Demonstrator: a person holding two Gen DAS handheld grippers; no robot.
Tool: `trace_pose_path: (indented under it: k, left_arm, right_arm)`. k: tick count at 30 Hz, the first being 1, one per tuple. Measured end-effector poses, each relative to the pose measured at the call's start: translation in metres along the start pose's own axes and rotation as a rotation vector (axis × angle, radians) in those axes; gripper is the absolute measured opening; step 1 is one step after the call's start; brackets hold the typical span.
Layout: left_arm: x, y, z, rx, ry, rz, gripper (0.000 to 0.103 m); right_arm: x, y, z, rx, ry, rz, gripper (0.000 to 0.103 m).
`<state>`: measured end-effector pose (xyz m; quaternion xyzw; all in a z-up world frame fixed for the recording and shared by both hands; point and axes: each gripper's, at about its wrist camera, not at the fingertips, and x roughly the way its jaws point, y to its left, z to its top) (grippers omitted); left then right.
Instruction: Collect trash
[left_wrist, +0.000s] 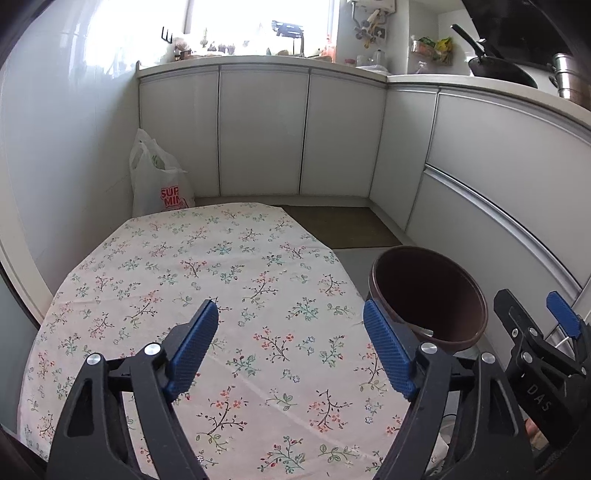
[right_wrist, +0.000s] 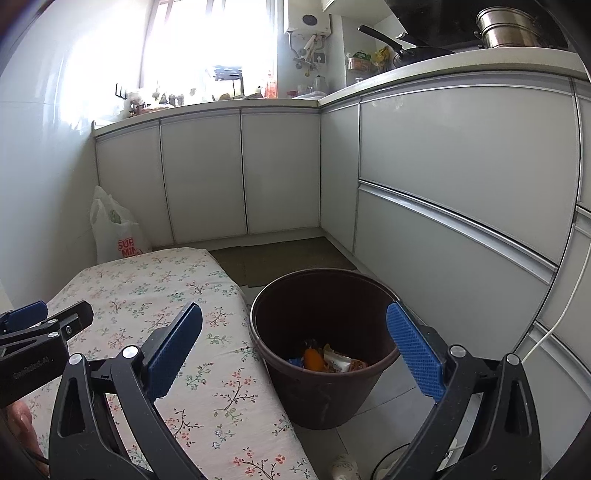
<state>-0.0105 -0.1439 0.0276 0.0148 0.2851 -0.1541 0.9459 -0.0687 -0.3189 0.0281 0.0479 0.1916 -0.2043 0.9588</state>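
A desk (left_wrist: 207, 280) covered with a floral cloth is seen in a small kitchen, with nothing lying on the part of the cloth that is in view. The left hand-held gripper (left_wrist: 290, 325) is held above the cloth, its blue pads spread well apart and nothing caught between them. The right hand-held gripper (right_wrist: 295, 332) is held over the desk's right edge and the brown bin (right_wrist: 321, 391), likewise with its pads set wide and nothing gripped. The bin is placed on the tiled floor, just beside the desk's right edge. The trash (right_wrist: 327, 360) is found at the bottom of the bin: an orange piece, a pale wrapper and a bit of blue can be made out, though the items cannot be told apart exactly. A white plastic bag (left_wrist: 159, 181) with red lettering is set on the floor against the wall, beyond the far end of the desk. White cabinets (left_wrist: 262, 129) are ranged along the back and the right side.
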Motion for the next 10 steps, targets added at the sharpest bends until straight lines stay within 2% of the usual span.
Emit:
trace_pose_path:
  k: [3,6,10]
  left_arm:
    - [-0.0009,-0.0017,-0.0006,0.015,-0.006,0.0,0.081]
    - [-0.0034,-0.0018,-0.0001,0.002,-0.008,-0.015,0.092]
    - [-0.0054,-0.0031,0.0,0.005,-0.012,-0.025,0.095]
  right_arm:
    - [0.0012,0.0003,-0.0002,0.001,0.01,0.0,0.096]
    - [0.0016,0.0001,0.0003,0.0,0.012,0.001,0.096]
    - [0.004,0.0015,-0.0004,-0.008,0.02,0.001,0.096]
